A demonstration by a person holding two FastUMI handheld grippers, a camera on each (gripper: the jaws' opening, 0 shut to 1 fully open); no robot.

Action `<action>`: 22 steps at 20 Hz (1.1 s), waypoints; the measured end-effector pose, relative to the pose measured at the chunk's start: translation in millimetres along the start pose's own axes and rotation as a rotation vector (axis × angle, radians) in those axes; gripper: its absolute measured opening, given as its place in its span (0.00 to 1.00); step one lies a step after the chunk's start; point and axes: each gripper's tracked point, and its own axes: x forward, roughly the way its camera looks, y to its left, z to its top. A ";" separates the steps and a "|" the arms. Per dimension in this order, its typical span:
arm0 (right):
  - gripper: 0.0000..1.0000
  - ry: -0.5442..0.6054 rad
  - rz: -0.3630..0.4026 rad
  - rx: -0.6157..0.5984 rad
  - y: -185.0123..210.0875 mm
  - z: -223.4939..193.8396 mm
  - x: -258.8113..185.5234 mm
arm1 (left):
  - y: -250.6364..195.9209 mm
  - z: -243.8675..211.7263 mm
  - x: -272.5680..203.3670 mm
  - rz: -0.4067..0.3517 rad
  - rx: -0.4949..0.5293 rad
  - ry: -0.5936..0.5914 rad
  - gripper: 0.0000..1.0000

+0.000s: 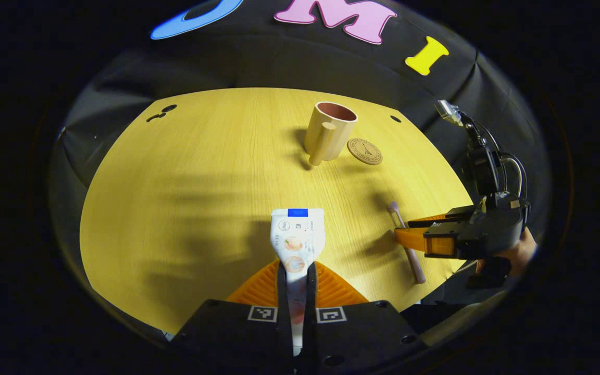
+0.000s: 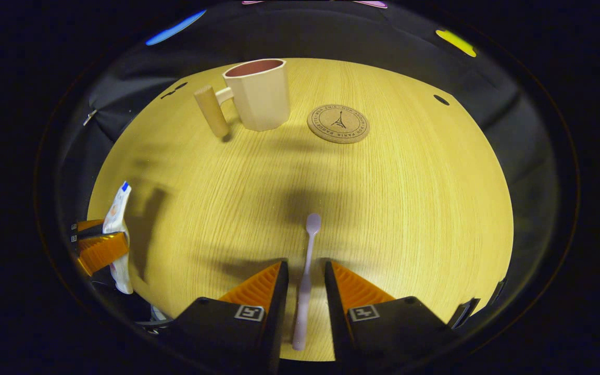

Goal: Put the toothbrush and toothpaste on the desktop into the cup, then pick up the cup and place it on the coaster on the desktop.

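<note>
Left gripper [image 1: 296,271] clamped on toothpaste [image 1: 298,237], tube sticking out ahead of fingers, lifted off desktop [image 1: 175,198]. Right gripper [image 2: 304,284] fingers apart, straddling toothbrush [image 2: 308,265] lying flat between them, not pinched yet. Risk: thin handle rolls or slips as fingers close; floppy tube snags rim. Far ahead: cup [image 2: 258,94] upright, looks empty; coaster [image 2: 338,123] beside it, bare.

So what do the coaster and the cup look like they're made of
The coaster looks like cork: matte, speckled tan, with a dark printed stamp. The cup looks like matte plastic or ceramic, hard to say which: cream faceted walls, reddish inside, with a peg handle that may be wood.
</note>
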 end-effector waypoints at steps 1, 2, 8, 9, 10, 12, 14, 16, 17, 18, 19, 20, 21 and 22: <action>0.28 -0.004 0.004 0.013 3.4 1.9 -2.5 | 3.6 -1.6 -4.1 0.000 -0.009 -0.005 0.12; 0.23 0.012 0.011 0.012 3.1 -0.8 -1.4 | 6.3 -2.4 -6.5 -0.001 -0.018 -0.009 0.12; 0.06 -0.015 0.038 0.011 3.4 2.0 -2.8 | 10.5 -3.1 -14.2 -0.005 -0.072 -0.040 0.12; 0.05 -0.051 0.051 0.029 4.3 9.0 -8.3 | 8.8 0.0 -15.7 -0.014 -0.080 -0.054 0.13; 0.05 -0.097 0.063 0.041 4.5 17.5 -12.5 | 6.1 5.9 -18.6 -0.020 -0.089 -0.072 0.13; 0.05 -0.194 0.108 0.072 6.8 37.6 -30.6 | 2.9 16.5 -25.4 -0.033 -0.096 -0.109 0.12; 0.05 -0.301 0.157 0.109 8.2 60.4 -55.7 | 0.1 35.4 -33.8 -0.030 -0.093 -0.152 0.13; 0.05 -0.409 0.190 0.112 5.3 81.5 -81.7 | -4.8 58.6 -41.2 -0.026 -0.081 -0.202 0.12; 0.05 -0.453 0.211 0.109 5.1 90.4 -93.4 | -7.5 69.6 -47.0 -0.026 -0.076 -0.228 0.13; 0.05 -0.493 0.230 0.111 5.1 99.3 -103.8 | -11.8 83.7 -52.3 -0.029 -0.071 -0.254 0.13; 0.05 -0.531 0.250 0.117 4.9 107.8 -115.9 | -15.9 98.0 -57.4 -0.028 -0.067 -0.278 0.13; 0.05 -0.564 0.271 0.125 4.4 113.8 -124.3 | -19.1 111.6 -61.9 -0.026 -0.063 -0.308 0.13; 0.05 -0.596 0.298 0.134 4.6 122.6 -136.1 | -22.9 127.2 -66.6 -0.025 -0.059 -0.341 0.12; 0.05 -0.625 0.321 0.144 4.8 130.0 -147.5 | -28.5 142.3 -69.5 -0.028 -0.055 -0.376 0.13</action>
